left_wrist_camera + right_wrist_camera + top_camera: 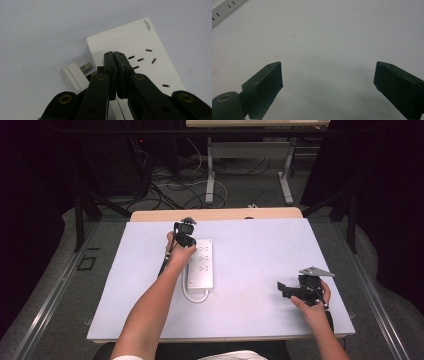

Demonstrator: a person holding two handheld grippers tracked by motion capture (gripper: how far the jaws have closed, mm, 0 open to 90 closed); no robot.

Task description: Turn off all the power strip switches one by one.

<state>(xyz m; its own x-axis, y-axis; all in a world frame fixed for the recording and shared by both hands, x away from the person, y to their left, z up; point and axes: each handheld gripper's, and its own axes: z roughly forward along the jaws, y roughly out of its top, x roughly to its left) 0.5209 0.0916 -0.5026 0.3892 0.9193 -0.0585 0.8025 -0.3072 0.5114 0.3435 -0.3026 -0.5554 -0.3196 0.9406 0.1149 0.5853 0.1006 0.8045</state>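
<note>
The power strip (201,263) lies left of centre. The left gripper (114,53), jaws closed on nothing, is kept square above the plug (73,76); the right gripper (328,85) rests wide.

A white power strip (201,264) lies lengthwise on the pale counter (250,245), left of the middle, its white cable looping out from its near end. The left gripper (184,234) sits at the strip's far left corner, held by the left hand (179,254), whose forearm runs along the strip's left side. The right gripper (286,290) rests on the counter well to the right of the strip, nearer the front edge, in the right hand (315,301), pointing back toward the strip.
</note>
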